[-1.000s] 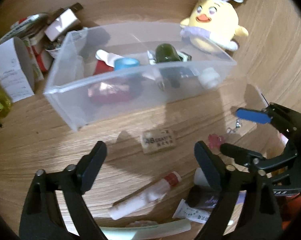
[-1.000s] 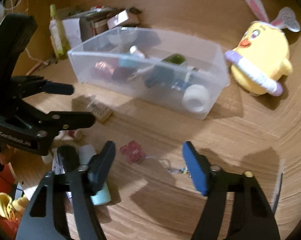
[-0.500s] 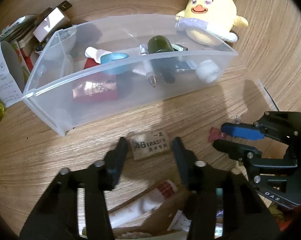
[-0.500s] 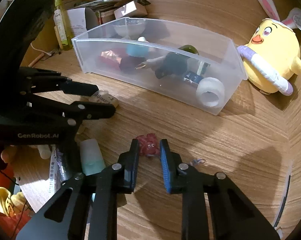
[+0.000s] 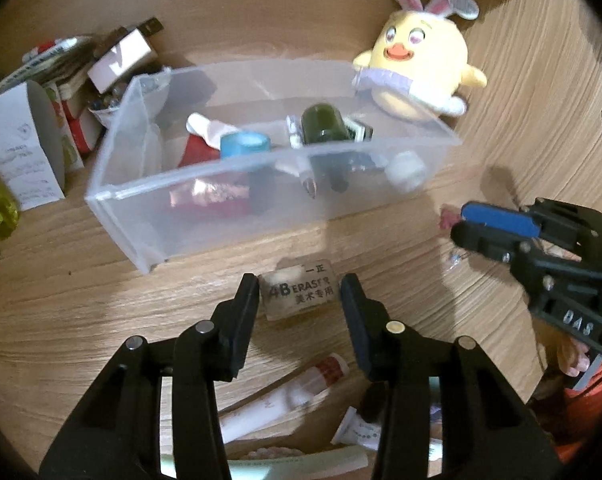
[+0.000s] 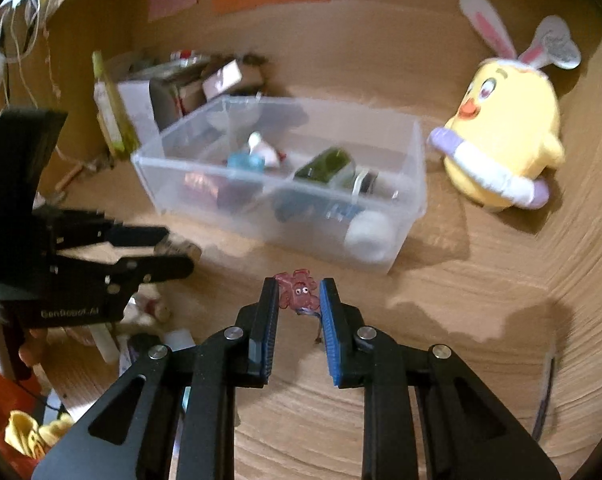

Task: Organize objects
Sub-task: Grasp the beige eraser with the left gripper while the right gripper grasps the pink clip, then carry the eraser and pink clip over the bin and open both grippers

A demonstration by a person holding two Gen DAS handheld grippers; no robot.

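My left gripper (image 5: 300,292) is shut on a tan 4B eraser (image 5: 299,290) and holds it above the wooden table, in front of the clear plastic bin (image 5: 237,216). My right gripper (image 6: 300,296) is shut on a small red charm keychain (image 6: 297,292), lifted off the table; its chain hangs below. The bin (image 6: 415,168) holds a blue tape roll, a green bottle, a white roll and other small items. The left gripper shows at the left of the right wrist view (image 6: 173,250), and the right gripper shows at the right of the left wrist view (image 5: 467,226).
A yellow plush chick with bunny ears (image 5: 417,76) (image 6: 501,152) sits right of the bin. Boxes and a bottle (image 5: 33,112) stand at the back left. Tubes (image 5: 285,396) and small items lie on the table beneath my left gripper.
Both grippers closed from wide open: the left on the eraser, the right on the red charm. Both have since lifted their objects off the table.
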